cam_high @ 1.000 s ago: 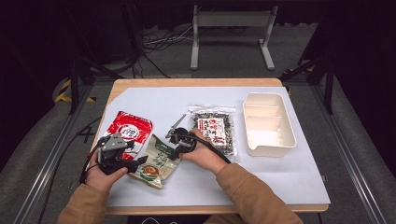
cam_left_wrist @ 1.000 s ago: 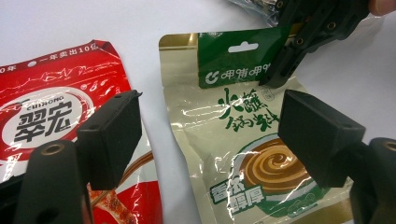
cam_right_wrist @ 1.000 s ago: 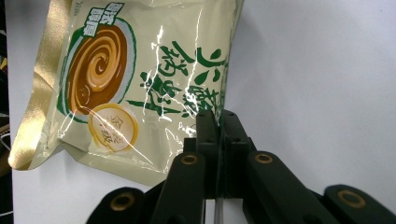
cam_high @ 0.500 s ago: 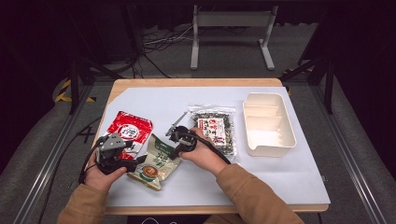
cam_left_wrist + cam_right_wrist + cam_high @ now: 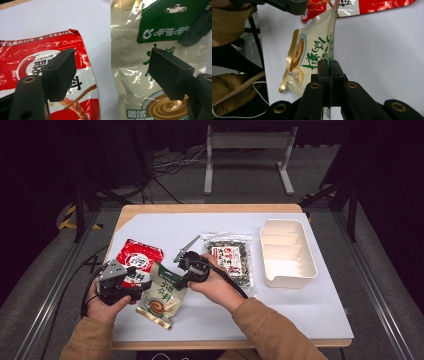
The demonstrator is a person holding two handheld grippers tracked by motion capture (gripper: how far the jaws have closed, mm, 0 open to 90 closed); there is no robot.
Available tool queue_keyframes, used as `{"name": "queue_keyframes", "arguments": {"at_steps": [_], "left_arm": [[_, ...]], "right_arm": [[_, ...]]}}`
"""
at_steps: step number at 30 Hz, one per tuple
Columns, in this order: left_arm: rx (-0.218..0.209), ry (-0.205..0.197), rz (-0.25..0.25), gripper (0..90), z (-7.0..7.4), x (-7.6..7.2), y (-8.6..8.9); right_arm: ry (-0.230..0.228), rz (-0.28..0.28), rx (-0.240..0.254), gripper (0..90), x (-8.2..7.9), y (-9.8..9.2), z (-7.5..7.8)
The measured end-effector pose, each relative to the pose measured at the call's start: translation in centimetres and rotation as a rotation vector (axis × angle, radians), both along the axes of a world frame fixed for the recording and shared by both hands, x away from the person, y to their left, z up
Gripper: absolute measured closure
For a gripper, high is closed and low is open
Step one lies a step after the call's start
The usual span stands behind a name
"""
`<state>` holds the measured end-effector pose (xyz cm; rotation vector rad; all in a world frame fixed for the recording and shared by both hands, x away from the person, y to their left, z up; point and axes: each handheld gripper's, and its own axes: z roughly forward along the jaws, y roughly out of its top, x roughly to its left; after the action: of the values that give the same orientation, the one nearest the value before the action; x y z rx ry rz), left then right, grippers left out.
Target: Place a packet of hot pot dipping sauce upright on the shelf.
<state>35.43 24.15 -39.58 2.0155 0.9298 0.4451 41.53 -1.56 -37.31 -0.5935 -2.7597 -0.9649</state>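
1. Since the earlier frames, the right tool (image 5: 181, 281) has come up a little from the counter (image 5: 310, 315), and the edge of the cream and green foil snack pouch (image 5: 161, 296) that it pinches has come up with it.
2. Its jaws are pressed together on the pouch's far right edge; in the right gripper view the thin foil (image 5: 312, 57) runs straight in between them.
3. That pouch lies near the counter's near left part, between the two hands.
4. Its long axis runs from the far right, where the green top band sits, to the near left, where the brown swirl print is; the near left end points toward the person.
5. Seen from the right tool, the pouch stands on edge, tilted up off the white sheet.
6. Spread wide, the left tool (image 5: 142, 287) holds nothing, at the pouch's left side.
7. In the left gripper view one jaw hangs over the red foil packet (image 5: 37, 50) and the other over the cream pouch (image 5: 130, 65).
8. Just left of the pouch, the red packet (image 5: 137, 260) lies flat.
9. A clear bag of dark flakes with a red label (image 5: 230, 260) lies right of the right hand.
10. Farther right stands a cream plastic tray with compartments (image 5: 311, 265).
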Motion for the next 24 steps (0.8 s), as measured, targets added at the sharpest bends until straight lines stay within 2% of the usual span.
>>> {"name": "queue_keyframes", "arguments": {"at_steps": [8, 19, 24], "left_arm": [[-0.013, -0.014, 0.002, 22.8, 0.2, -0.1, 0.4], [-0.026, -0.036, -0.021, 22.6, 0.5, -0.3, 0.5], [-0.035, -0.037, -0.015, 22.4, 0.5, -0.3, 0.6]], "right_arm": [[-0.014, 0.0, 0.009, 89.3, -1.3, 0.5, 1.6], [-0.026, -0.019, 0.03, 89.3, -2.5, 0.0, 3.8], [-0.069, -0.024, 0.017, 89.3, -3.0, -0.2, 4.8]]}}
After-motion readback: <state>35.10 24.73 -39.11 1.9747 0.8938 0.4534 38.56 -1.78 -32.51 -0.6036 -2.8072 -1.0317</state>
